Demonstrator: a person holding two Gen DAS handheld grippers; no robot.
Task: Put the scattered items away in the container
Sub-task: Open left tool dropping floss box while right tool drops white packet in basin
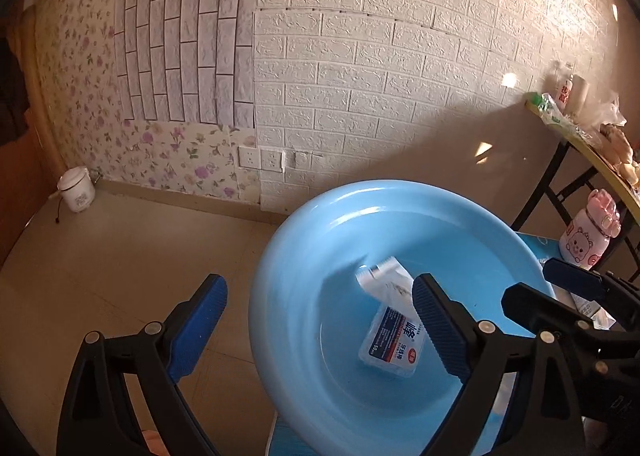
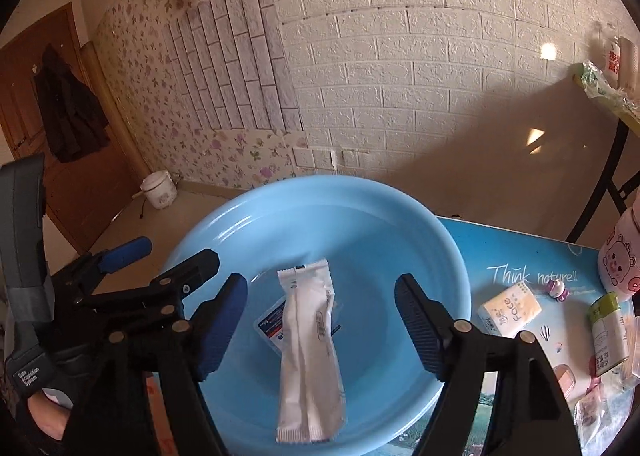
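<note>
Two items in the blue basin point(image 2: 420, 224): white sachet point(image 2: 310, 348) lying over a floss-pick packet point(image 1: 394, 340); left hand-held gripper point(image 1: 320, 320) and right hand-held gripper point(image 2: 320, 320) both wide, empty, above the basin; tissue pack point(image 2: 510, 308) on bench point(image 2: 520, 256)

You can read "Think nature!!" in white on the desk point(image 2: 520, 240) surface, right of the basin. The tissue pack point(image 2: 509, 309) near it says "Face". A strap point(image 2: 30, 376) at the near left reads "Data Acquisition System". The flat packet point(image 1: 394, 342) in the basin shows "50".
</note>
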